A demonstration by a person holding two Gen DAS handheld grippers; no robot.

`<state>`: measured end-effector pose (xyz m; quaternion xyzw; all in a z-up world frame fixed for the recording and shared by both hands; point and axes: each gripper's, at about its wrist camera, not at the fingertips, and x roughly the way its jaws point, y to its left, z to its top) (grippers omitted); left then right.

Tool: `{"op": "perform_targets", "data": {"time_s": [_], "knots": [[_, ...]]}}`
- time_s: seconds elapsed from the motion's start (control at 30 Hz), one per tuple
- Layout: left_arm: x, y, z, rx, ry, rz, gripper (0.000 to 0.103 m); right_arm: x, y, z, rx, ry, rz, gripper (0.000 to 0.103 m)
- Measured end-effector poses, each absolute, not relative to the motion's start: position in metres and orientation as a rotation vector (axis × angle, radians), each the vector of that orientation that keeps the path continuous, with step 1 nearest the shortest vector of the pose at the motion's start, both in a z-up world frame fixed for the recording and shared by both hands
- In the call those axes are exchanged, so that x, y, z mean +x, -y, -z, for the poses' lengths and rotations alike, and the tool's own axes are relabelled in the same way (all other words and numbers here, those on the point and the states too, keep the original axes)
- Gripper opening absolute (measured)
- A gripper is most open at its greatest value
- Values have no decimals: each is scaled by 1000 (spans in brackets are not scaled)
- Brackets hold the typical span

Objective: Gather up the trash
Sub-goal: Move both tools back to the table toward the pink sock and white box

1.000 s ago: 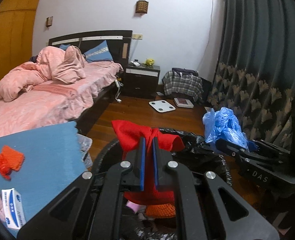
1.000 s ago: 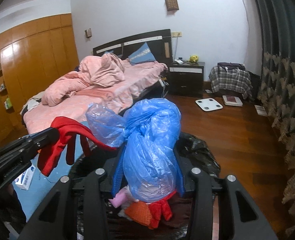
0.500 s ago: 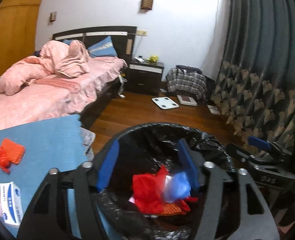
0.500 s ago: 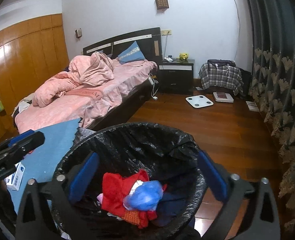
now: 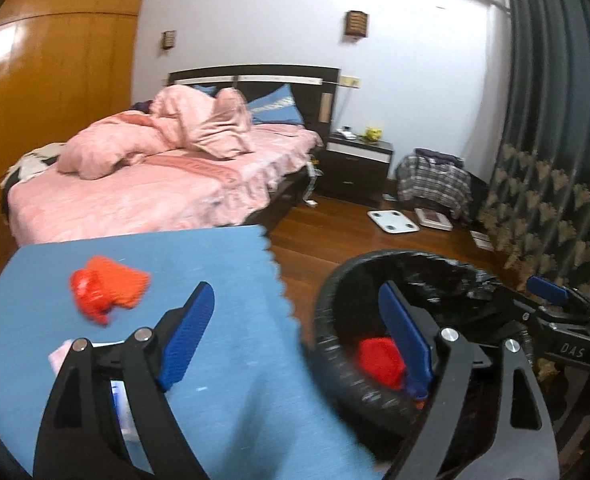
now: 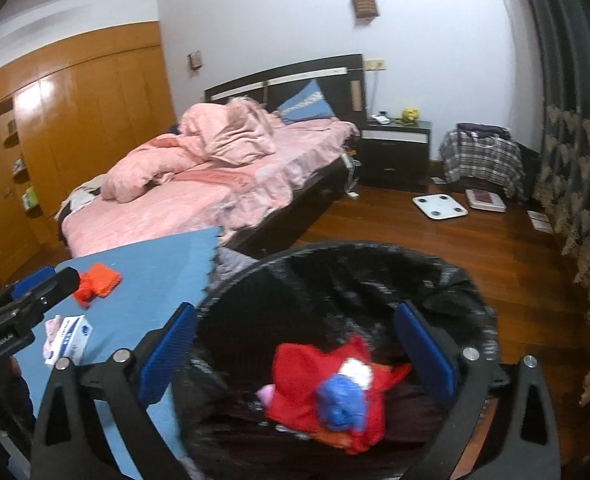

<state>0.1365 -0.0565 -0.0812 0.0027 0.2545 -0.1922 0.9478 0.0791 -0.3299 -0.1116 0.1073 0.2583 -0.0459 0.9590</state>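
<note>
A bin lined with a black bag (image 6: 335,264) holds a red bag (image 6: 307,380) and a blue bag (image 6: 341,400). My right gripper (image 6: 297,354) hangs wide open over the bin, nothing between its fingers. My left gripper (image 5: 295,340) straddles the edge of the blue table (image 5: 235,380) and the bin rim (image 5: 335,292); its jaws are opening and hold nothing. An orange-red piece of trash (image 5: 107,288) lies on the table ahead of the left finger. A white and blue box (image 6: 69,338) and a pink scrap (image 6: 51,328) lie nearer, mostly hidden in the left wrist view.
A bed with pink bedding (image 5: 155,192) stands behind the table. A dark nightstand (image 5: 359,168), a white scale (image 5: 393,221) on the wooden floor and a dark curtain (image 5: 555,140) lie to the right. Wooden wardrobes (image 6: 75,120) line the left wall.
Both grippers opened; the red bag and the blue bag dropped into the bin. My left gripper swung left from over the bin toward the blue table.
</note>
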Motion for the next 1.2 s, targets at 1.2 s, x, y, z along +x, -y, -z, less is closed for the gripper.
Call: {"op": "perform_targets", "data": {"time_s": [1.2], "knots": [[130, -185, 143, -5, -649, -40, 82, 136, 61, 161, 55, -663, -256, 97]]}}
